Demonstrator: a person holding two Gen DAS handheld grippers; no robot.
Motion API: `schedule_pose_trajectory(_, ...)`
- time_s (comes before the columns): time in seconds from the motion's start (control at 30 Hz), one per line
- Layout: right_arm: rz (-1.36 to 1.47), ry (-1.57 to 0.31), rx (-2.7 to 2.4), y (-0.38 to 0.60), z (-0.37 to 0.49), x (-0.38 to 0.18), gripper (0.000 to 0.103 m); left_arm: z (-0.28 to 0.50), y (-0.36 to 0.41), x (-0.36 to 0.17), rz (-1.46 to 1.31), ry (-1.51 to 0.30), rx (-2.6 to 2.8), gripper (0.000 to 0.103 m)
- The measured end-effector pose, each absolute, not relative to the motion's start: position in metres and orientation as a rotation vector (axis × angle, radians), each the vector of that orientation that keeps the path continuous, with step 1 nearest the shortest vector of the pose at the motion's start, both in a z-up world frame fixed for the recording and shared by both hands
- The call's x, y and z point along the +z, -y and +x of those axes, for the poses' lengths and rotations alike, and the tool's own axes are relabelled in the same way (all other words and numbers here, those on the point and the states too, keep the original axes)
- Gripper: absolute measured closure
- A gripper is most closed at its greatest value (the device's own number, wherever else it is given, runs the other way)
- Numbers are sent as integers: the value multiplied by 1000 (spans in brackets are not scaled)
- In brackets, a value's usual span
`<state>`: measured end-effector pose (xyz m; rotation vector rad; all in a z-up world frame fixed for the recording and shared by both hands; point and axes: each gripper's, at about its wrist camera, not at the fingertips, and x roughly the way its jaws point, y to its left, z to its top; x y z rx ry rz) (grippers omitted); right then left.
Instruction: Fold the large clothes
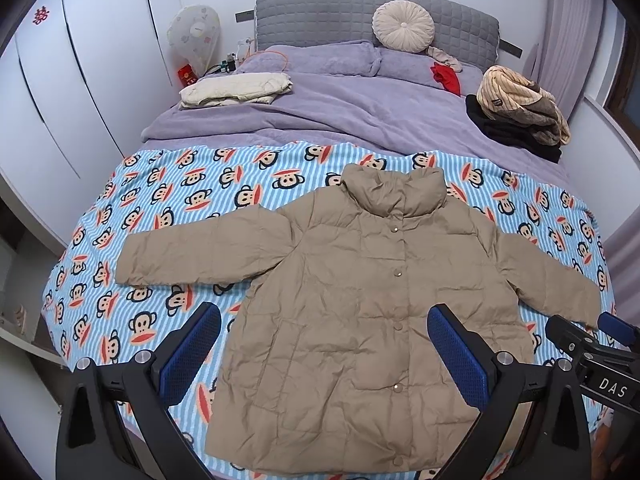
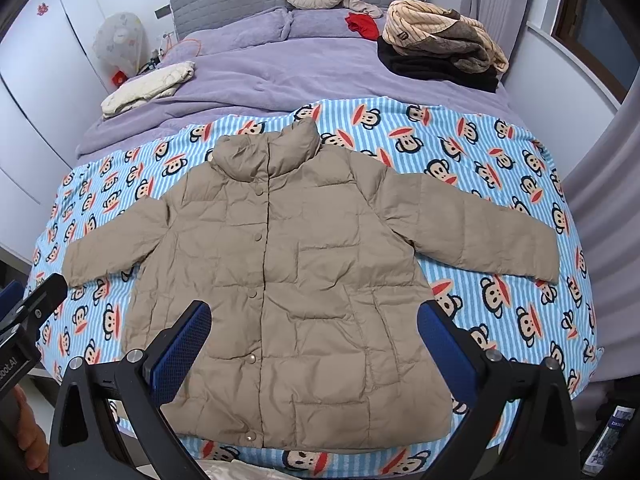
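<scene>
Two grippers: left gripper (image 1: 324,348) and right gripper (image 2: 314,344) both hang over the lower half of the frame with jaws spread wide and nothing between them; neither touches cloth.
Bed (image 1: 320,128): fills most of both views, soft and uneven, so a pressed fold may not hold its crease.
Monkey blanket (image 1: 168,200): loose layer under the jacket; a low pinch could, I judge, catch blanket along with jacket and drag both.
Jacket (image 1: 360,280): tan puffer, lying flat, front up, snapped shut, centre of the frame, collar toward the upper part, hem at the near bed edge.
Jacket risk: puffy, slick fabric likely springs back open after a fold; the hem sits close to the edge, so a pull toward the lower frame could slide it off.
Left-frame sleeve (image 1: 192,256): spread out sideways; gripped only at the cuff it may twist or droop.
Right-frame sleeve (image 2: 492,228): likewise extended; uneven timing between hands would skew the fold.
Clothes pile (image 1: 520,112): upper right, well apart, no hazard.
Snaps (image 1: 397,271): small, could pop under a hard tug.
</scene>
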<state>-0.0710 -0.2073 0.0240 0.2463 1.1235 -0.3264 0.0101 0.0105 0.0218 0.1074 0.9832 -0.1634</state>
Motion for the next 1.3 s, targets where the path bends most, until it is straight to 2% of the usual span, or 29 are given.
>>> schedule_pose_trajectory(1.3, 297, -1143, -339, 207, -71, 17, 0, 6, -9, 17, 130, -999, -160, 0)
